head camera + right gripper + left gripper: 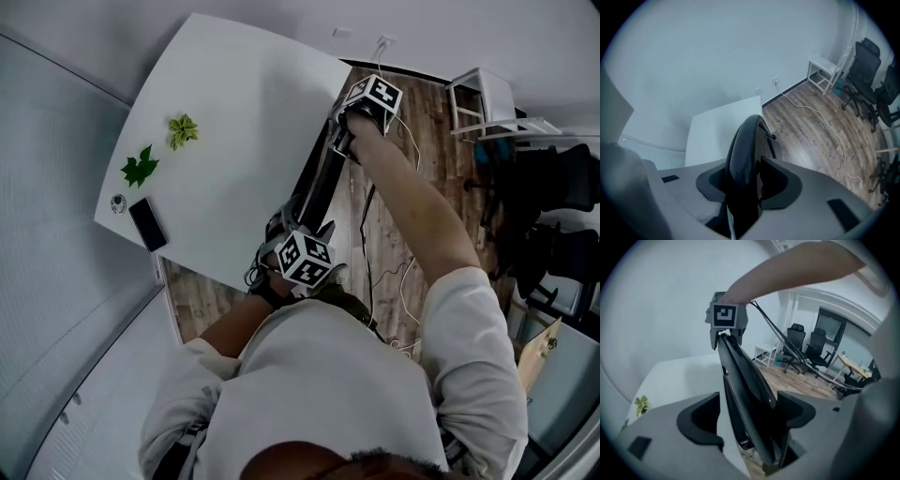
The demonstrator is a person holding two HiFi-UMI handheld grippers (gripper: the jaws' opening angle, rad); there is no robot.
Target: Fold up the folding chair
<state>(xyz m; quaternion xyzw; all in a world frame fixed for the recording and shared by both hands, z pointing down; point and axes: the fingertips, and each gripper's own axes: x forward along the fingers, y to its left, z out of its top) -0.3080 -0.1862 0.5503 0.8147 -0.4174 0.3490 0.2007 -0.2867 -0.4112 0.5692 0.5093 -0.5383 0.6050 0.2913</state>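
Note:
The black folding chair (323,183) stands folded flat beside the white table's right edge, over the wooden floor. My right gripper (352,131) is at its far end. In the right gripper view the chair's rounded edge (745,140) sits between the pads, and my right gripper (747,183) is shut on it. My left gripper (300,234) is at the near end. In the left gripper view the chair's flat panels (740,376) run between the wide jaws of my left gripper (749,418). The left pad (701,420) stands apart from the chair.
The white table (244,112) carries a phone (147,225), two green leaf shapes (141,167) and a small round object (118,202). A white stool (483,98) and black office chairs (553,178) stand at the right. A cable (403,281) trails over the floor.

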